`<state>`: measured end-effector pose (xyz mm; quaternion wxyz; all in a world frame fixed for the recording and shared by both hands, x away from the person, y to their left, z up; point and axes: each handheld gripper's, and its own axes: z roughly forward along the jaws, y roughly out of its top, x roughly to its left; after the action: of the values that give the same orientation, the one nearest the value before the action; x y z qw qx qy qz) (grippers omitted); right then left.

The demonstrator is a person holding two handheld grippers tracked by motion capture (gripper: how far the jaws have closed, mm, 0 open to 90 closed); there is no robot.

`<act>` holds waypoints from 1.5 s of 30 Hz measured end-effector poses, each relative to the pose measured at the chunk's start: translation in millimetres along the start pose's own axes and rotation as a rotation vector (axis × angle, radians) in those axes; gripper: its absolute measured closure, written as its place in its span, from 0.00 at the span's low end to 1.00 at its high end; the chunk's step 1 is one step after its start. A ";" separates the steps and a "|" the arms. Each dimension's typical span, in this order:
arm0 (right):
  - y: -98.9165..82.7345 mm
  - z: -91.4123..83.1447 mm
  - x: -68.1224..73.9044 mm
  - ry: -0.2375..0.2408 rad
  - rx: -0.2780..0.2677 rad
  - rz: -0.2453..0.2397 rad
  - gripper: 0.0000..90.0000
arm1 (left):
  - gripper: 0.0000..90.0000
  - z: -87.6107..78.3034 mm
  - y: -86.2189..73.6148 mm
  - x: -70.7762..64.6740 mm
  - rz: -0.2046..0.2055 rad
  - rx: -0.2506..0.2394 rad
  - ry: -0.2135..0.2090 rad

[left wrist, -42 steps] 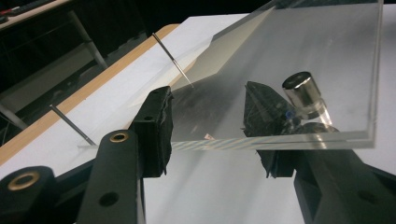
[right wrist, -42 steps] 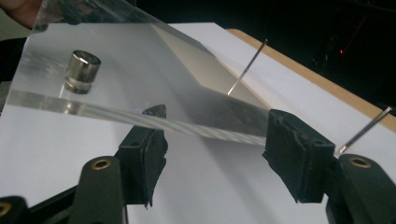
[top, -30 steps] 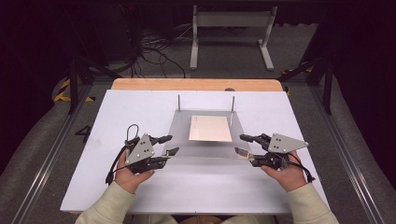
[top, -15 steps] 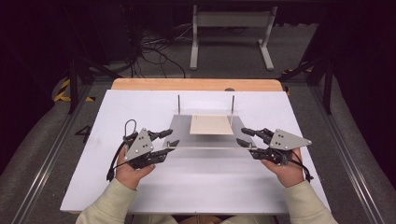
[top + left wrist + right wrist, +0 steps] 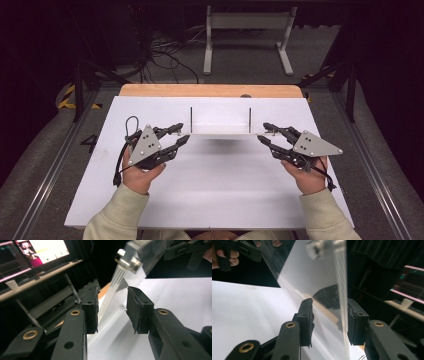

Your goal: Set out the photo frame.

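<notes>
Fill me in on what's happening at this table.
A person has a hand-held gripper in each hand: the left hand-held gripper and the right hand-held gripper each straddle one end of a clear acrylic plate above the white board. Both sets of jaws have just been closing, with the plate's edges between them.

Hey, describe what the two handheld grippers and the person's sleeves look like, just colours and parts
Both the left gripper and the right gripper are black, with two jointed jaws, brass-coloured pivot bushings and flat black pads. Each carries a grey three-cornered plate dotted with small holes. A black cable loops from each. The sleeves are pale cream.
</notes>
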<state>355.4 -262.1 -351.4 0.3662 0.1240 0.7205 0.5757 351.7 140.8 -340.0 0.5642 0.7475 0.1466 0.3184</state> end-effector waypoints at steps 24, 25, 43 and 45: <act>52.4 -21.0 17.2 -0.024 -0.057 0.001 0.71 | 0.72 -34.8 38.0 -2.9 -0.074 -0.053 -0.006; 55.5 -22.5 18.8 -0.014 -0.068 0.008 0.71 | 0.72 -36.9 39.2 -2.7 -0.083 -0.052 -0.010; 55.1 -24.6 13.4 0.011 -0.098 0.110 0.68 | 0.72 -36.6 43.2 -5.0 -0.122 -0.068 -0.037; 52.3 -23.5 11.5 0.005 -0.106 0.121 0.67 | 0.71 -33.9 41.6 -4.9 -0.126 -0.077 -0.036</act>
<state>318.9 -256.5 -306.1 0.3350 0.1462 0.6810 0.6345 320.5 150.0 -297.1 0.6141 0.7200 0.1710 0.2743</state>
